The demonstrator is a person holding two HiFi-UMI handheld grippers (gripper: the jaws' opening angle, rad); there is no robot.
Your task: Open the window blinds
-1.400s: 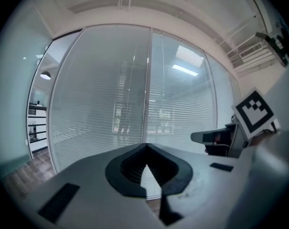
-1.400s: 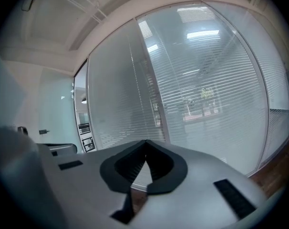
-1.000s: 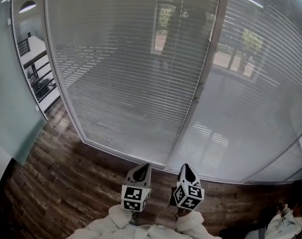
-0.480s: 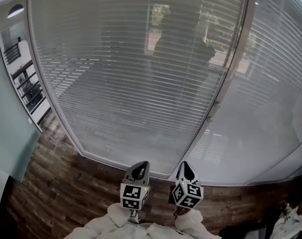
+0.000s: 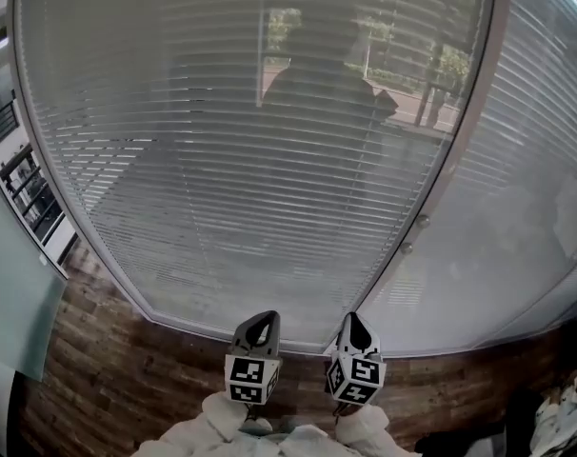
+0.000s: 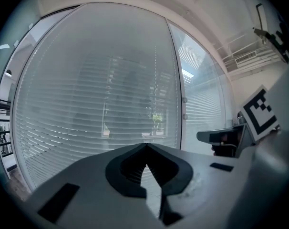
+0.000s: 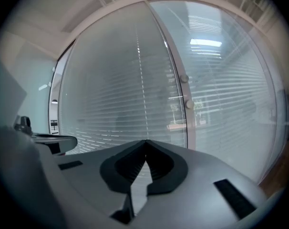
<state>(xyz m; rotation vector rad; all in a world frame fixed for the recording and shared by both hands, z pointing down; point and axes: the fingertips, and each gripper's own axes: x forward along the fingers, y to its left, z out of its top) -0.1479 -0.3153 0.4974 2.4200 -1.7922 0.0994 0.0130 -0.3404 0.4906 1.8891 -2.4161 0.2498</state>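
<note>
Two grippers in view, one per hand. The left gripper (image 5: 261,319) and right gripper (image 5: 353,318) sit side by side at the bottom of the head view, both pointing at the window.

Left gripper view: jaws together, tips meeting, nothing between them (image 6: 145,146). Right gripper view: same, jaws together and empty (image 7: 145,141). Neither touches the window.

Marker cubes: two, one on each gripper, left cube (image 5: 250,377) and right cube (image 5: 357,374). Markings are black-and-white square patterns on the cube faces, code-type rather than letters.

White sleeves: two, left sleeve (image 5: 217,419) and right sleeve (image 5: 365,428), just behind the cubes.

Window blinds: two panels of horizontal slats. The main blinds (image 5: 203,169) are straight ahead of both grippers. The second blinds (image 5: 541,150) are off to the right. Both are lowered and cover the full height of the glass. Trees and a pale building show dimly through the slats. A dark reflection of a person (image 5: 317,93) sits on the main pane.

One frame post (image 5: 452,165) separates the two panels. It carries two round knobs, the upper knob (image 5: 422,222) and lower knob (image 5: 406,248), one just above the other. I can't tell what they drive.

One frosted glass partition (image 5: 12,293) stands at far left. A dark wood plank floor (image 5: 127,379) runs below the window.
</note>
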